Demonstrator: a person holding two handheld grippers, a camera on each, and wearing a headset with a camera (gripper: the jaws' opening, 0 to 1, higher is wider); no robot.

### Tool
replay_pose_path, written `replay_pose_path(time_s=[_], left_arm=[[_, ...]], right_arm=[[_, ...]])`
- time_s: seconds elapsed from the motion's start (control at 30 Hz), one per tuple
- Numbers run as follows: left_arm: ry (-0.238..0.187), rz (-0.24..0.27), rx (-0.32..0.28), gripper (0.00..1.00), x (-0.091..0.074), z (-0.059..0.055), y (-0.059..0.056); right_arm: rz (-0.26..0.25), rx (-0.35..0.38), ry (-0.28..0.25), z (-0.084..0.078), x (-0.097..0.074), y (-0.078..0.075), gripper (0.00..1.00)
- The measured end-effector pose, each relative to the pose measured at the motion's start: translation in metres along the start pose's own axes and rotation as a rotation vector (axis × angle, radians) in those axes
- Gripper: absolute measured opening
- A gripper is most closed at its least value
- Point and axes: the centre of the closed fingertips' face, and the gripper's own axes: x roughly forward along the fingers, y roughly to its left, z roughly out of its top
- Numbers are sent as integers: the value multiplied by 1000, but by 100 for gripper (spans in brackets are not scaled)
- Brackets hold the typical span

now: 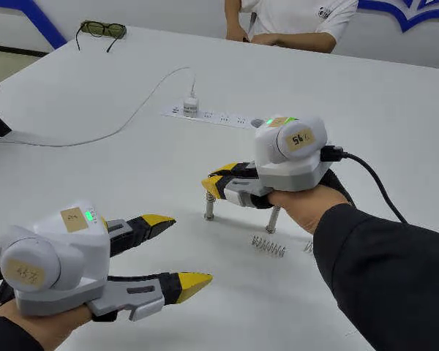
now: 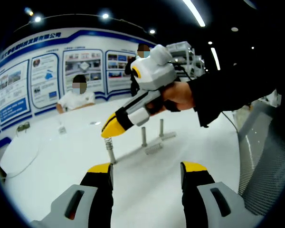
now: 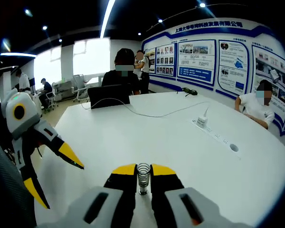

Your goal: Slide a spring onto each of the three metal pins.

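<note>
The spring [image 3: 143, 178] I am working with stands upright between the yellow tips of my right gripper [image 3: 143, 170], whose jaws are pressed against it from both sides. Its lower end sits just above the top of a metal pin [image 1: 209, 206] that stands upright on the white surface [image 1: 95, 168]; I cannot tell whether the coils are over the pin's tip. A second pin [image 1: 273, 219] stands near it, partly behind my right hand [image 1: 304, 205], and the left gripper view shows a third pin [image 2: 161, 128] in a row with the others. One loose spring [image 1: 268, 246] lies flat on the surface just beside the second pin, and another loose spring [image 1: 308, 248] shows at the edge of my sleeve. My left gripper [image 1: 181, 250] is held low and nearer to me, well apart from the pins, its jaws spread wide with nothing between them. Farther off on the surface lie a white power strip [image 1: 212, 117] with a plugged-in charger [image 1: 191, 107] and its cable, and a pair of dark glasses [image 1: 101, 29]. A person [image 1: 293, 18] in a white shirt sits at the far edge.
</note>
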Motion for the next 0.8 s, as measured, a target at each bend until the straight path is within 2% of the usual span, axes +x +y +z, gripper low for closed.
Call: replay_pose_path(time_s=[0.23,0.57,0.8], left_arm=[[5,1,-1,58,-1,-1,0],[8,3,-1,58,-1,-2,1],[7,6,-3,58,-1,-2,2]], right_arm=[[-3,-14,22,-8,7,3,12],[-19,-15,78,-28,16,4,12],[-22,-18,100,-35,19,4,12]])
